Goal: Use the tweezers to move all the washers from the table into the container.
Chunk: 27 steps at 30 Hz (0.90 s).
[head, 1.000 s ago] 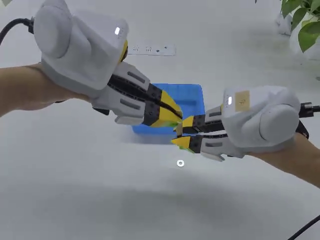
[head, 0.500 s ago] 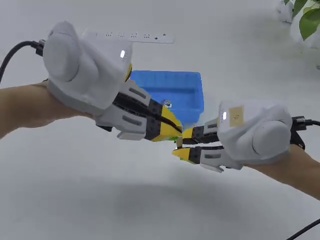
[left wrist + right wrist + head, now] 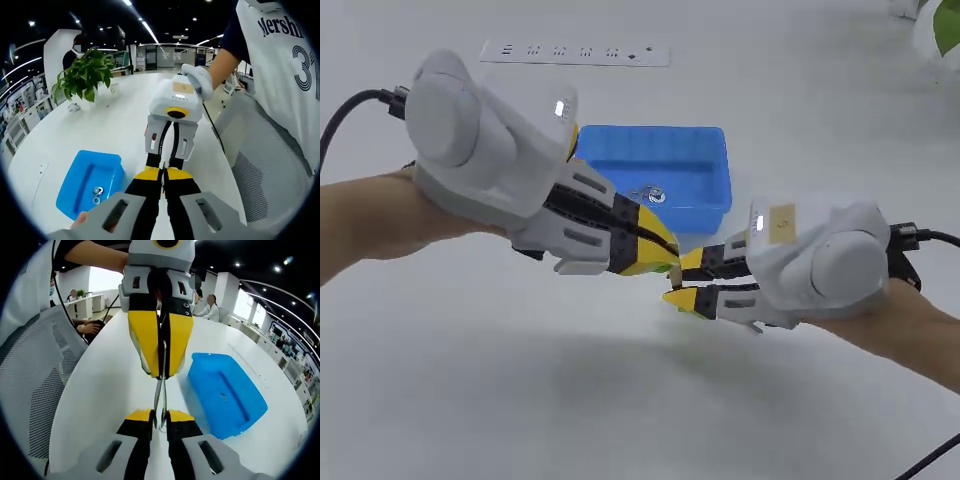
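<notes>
The left tool [image 3: 665, 257] is closed on the rear end of the tweezers [image 3: 160, 382]. Behind the meeting point, the blue container [image 3: 712, 215] is set on the bench [image 3: 470, 400], with washers [image 3: 653, 196] inside. The right tool [image 3: 682, 287] is closed about the tweezers' tip end. Should either grip be slackened or pulled off line, the tweezers are likely to twist or drop. Their long axis is laid from tool to tool, and the tips appear to point into the right tool.

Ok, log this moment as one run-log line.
left gripper: shut on tweezers | right gripper: shut on tweezers, at tips | pose: tip to tip near container | washers: some in container
</notes>
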Each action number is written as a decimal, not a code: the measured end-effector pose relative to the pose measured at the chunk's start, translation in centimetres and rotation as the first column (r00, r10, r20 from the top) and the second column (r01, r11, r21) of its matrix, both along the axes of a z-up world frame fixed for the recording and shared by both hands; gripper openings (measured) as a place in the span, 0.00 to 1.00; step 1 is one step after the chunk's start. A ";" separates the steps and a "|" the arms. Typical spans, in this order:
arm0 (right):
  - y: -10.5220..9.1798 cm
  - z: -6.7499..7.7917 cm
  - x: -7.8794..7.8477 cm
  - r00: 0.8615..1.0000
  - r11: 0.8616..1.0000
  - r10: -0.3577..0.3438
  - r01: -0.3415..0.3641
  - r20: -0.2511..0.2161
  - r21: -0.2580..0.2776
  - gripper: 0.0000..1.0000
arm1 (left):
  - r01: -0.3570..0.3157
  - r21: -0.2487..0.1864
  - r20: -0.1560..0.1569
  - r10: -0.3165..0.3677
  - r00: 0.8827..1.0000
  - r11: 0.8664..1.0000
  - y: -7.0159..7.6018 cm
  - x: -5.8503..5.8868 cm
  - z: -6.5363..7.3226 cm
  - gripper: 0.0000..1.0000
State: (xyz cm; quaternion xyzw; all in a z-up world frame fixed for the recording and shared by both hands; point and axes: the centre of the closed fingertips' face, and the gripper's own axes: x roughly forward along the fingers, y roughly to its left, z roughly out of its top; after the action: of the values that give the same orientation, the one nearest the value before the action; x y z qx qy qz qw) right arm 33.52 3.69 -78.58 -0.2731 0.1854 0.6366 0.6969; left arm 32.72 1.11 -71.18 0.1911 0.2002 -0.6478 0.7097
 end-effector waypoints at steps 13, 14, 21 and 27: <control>0.1 -0.1 0.2 1.000 1.000 -0.001 0.001 0.002 0.006 0.12 | 0.004 0.005 0.009 -0.004 1.000 1.000 0.0 0.1 -0.1 0.06; 0.1 -0.1 0.2 1.000 1.000 -0.001 0.001 0.002 0.005 0.12 | 0.003 0.005 0.007 -0.003 1.000 1.000 0.0 0.1 -0.1 0.06; 0.1 -0.3 0.2 1.000 1.000 -0.003 0.003 -0.004 0.004 0.12 | 0.001 0.007 0.001 -0.001 1.000 1.000 0.0 0.2 -0.3 0.06; 0.1 -0.3 0.1 1.000 1.000 -0.001 0.001 -0.007 0.004 0.12 | 0.012 0.010 0.001 -0.012 1.000 1.000 -0.2 -0.1 -0.3 0.06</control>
State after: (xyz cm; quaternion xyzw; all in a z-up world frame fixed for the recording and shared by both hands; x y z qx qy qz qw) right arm 33.65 3.77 -78.87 -0.2692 0.1867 0.6377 0.6971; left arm 32.64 0.89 -71.51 0.1962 0.2022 -0.6509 0.7049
